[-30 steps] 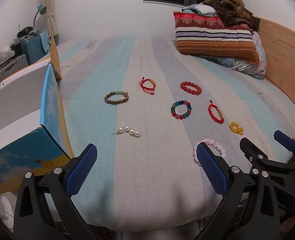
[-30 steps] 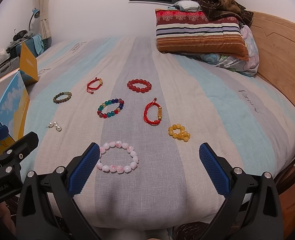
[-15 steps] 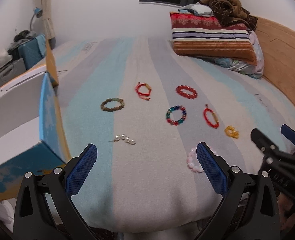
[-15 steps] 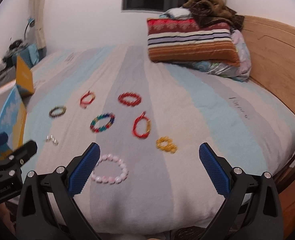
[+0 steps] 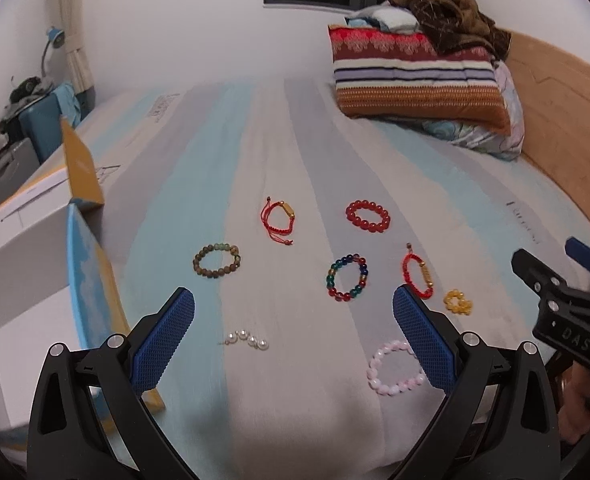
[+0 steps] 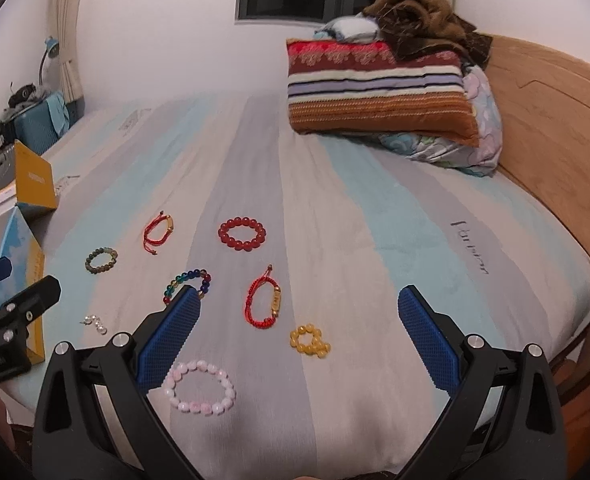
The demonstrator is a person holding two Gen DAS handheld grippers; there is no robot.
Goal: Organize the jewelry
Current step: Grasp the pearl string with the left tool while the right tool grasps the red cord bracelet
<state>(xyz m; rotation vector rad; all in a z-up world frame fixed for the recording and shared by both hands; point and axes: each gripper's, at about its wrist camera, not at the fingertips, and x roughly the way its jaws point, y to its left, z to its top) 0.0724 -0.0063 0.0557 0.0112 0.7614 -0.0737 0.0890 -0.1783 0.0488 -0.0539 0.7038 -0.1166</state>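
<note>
Several bracelets lie spread on the striped bed sheet [image 5: 295, 140]. Pearl beads [image 5: 248, 339] and a pink bead bracelet [image 5: 395, 368] lie nearest. Behind them are a brown bead bracelet [image 5: 217, 260], a multicolour bead bracelet [image 5: 346, 277], two red cord bracelets [image 5: 277, 216] [image 5: 418, 273], a red bead bracelet [image 5: 367, 216] and a yellow bead piece [image 5: 458, 302]. My left gripper [image 5: 293, 340] is open and empty above the pearls. My right gripper [image 6: 297, 340] is open and empty above the yellow bead piece [image 6: 310, 341] and the pink bracelet [image 6: 201, 388].
An open box [image 5: 83, 280] with blue and yellow flaps stands at the bed's left edge. Striped pillows and a brown blanket [image 5: 415, 76] are piled at the far right by the wooden headboard [image 5: 567, 128]. A desk lamp and luggage [image 5: 35, 120] stand at far left.
Both grippers have tilted and moved, so the bracelets now sit lower and closer in both views. Nothing on the bed has moved. Both grippers stay open.
</note>
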